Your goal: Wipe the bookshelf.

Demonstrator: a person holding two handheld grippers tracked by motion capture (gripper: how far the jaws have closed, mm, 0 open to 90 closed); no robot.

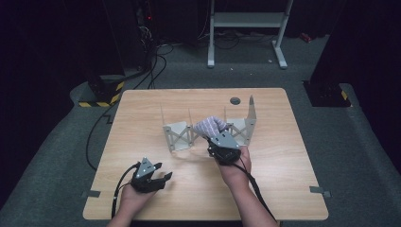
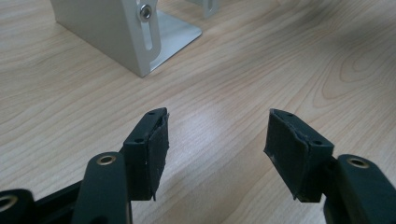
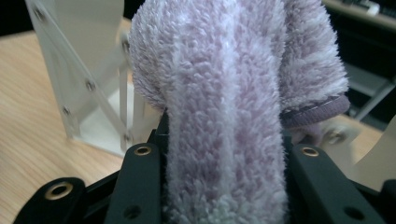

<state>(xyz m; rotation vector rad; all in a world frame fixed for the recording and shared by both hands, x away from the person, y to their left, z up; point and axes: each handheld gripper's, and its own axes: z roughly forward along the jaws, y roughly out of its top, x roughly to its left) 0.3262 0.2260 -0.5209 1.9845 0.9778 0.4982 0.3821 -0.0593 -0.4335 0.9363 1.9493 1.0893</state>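
Hiding its own tips, the right claw (image 1: 213, 134) clamps a lilac towel (image 1: 211, 125) — left claw (image 1: 163, 176) apart.

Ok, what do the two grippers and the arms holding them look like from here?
Both are black two-jaw tools. The left gripper carries a grey three-cornered plate on top, and a black cable trails back from it. Its fingers end in flat black pads, with brass-ringed holes in the links behind. The right gripper has the same plate and a cable along the forearm. No sleeves show on the forearms.
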